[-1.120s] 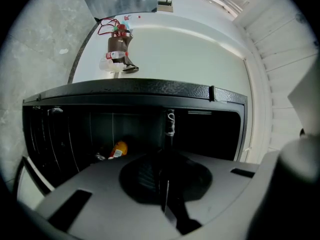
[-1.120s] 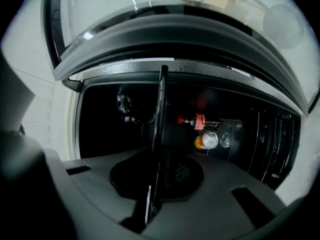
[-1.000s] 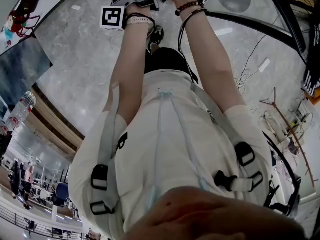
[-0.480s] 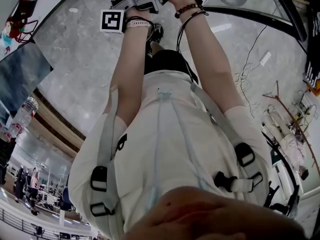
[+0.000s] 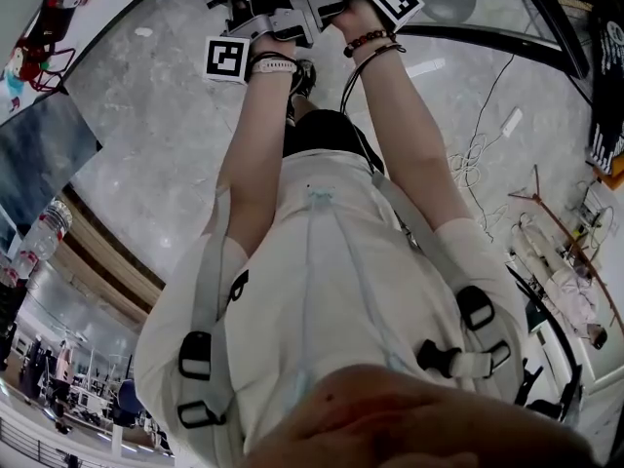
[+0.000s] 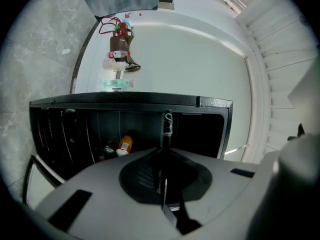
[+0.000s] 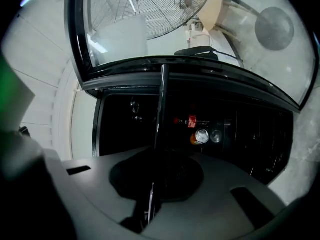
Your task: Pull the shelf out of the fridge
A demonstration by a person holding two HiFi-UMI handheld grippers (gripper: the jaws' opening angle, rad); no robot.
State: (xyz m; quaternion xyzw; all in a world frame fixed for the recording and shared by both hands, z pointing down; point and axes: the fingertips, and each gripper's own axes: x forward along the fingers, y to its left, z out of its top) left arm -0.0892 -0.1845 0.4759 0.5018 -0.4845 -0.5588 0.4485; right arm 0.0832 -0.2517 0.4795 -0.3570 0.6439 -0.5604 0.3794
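Right gripper view, fan [image 7: 150, 9] behind shelf [image 7: 225, 82]

The floor [image 5: 156, 154] is grey stone with pale veins, polished enough to reflect the lamps. The person's shirt [image 5: 322, 291] is white cloth, a little creased. The straps [image 5: 203, 281] over it are grey woven fabric with black plastic buckles [image 5: 194, 345]. One wrist carries a bracelet [image 5: 368, 40] of dark and red beads. The bodies of the left claw [image 6: 167, 117] and the right claw [image 7: 163, 71] are smooth matt grey plastic. The black frame [image 6: 125, 100] looks slightly grained, while the rim [image 7: 200, 76] is glossy black below a pane [image 7: 125, 29] that looks like clear glass. The thin wires [image 6: 65, 134] look like metal, and the can tops [image 7: 202, 136] are bright metal.
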